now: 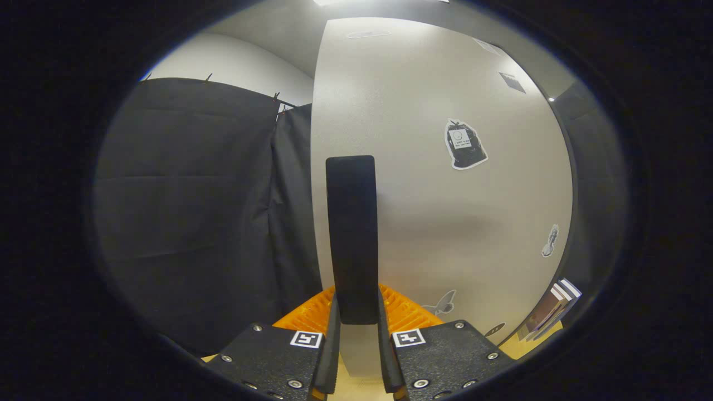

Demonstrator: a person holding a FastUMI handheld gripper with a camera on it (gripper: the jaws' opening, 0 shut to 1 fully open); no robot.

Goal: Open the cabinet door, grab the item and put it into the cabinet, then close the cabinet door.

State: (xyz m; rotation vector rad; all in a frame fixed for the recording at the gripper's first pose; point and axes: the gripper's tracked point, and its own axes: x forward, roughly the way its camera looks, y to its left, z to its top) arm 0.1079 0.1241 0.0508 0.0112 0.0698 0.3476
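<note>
A pale cabinet door [445, 211] with several small stickers stands right in front of me. Its black upright handle [351, 234] runs up from between my fingers. My gripper [357, 320] is shut on the lower end of this handle, with one finger pressed against each side. Past the door's right edge lies a dark gap [590, 184], and the cabinet's inside is hidden there.
Black cloth [200, 211] hangs to the left of the door, close to its left edge. A few stacked books [551, 312] lie low beside the door's right edge. A light wooden surface [356, 387] shows just below my fingers.
</note>
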